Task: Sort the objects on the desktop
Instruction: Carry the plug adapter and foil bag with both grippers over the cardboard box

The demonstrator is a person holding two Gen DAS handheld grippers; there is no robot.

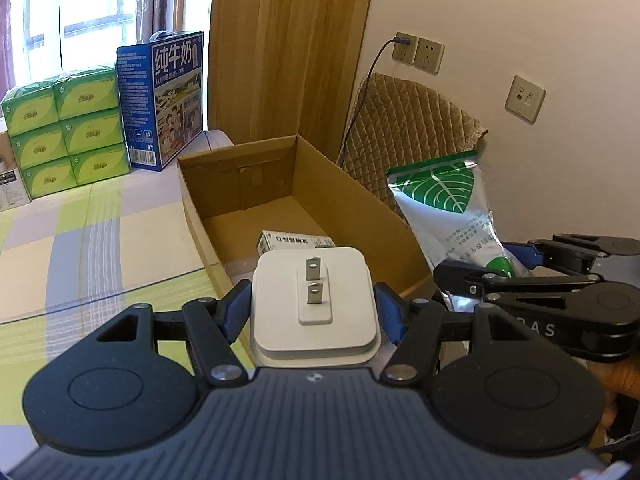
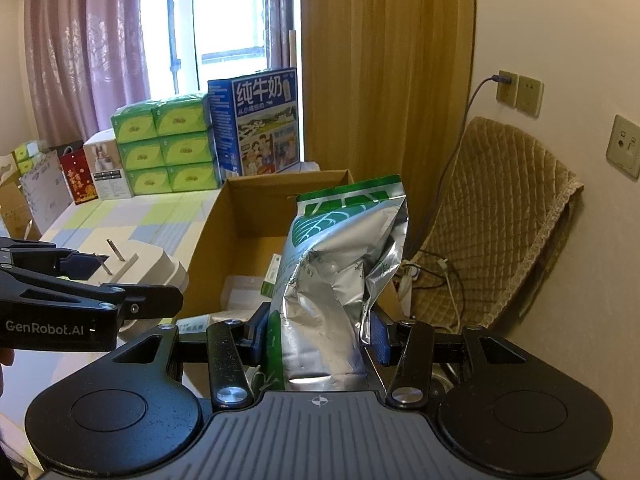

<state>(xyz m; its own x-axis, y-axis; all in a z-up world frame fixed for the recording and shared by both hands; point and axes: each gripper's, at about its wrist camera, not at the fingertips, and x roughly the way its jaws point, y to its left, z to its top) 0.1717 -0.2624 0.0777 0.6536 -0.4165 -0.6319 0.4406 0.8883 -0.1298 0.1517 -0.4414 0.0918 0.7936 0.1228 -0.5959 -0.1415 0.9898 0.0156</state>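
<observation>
**Two Items Held Over the Sorting Box**

Daylight from a curtained window is falling across a bench (image 1: 80,240) covered in a checked green and lilac cloth, where stacked green tissue packs (image 1: 64,128) and a blue milk carton (image 1: 160,100) are being kept at the back. An open cardboard box (image 1: 320,184) is standing against the wall, with a small green-and-white carton (image 1: 294,242) already lying in it.

A silver and green foil pouch (image 2: 332,280) is being gripped low on its body by the jaws of the right gripper (image 2: 316,336), which are clenched on it. It is judged soft, crinkly and slippery; its foil is buckling, so a hold near the filled base seems safest.

A white plug adapter (image 1: 314,304) is being clamped across its flat sides by the jaws of the left gripper (image 1: 314,312), prongs facing forward, just short of the box. It is judged rigid, light and smooth-shelled, so a square squeeze on its flat faces suits it.
</observation>
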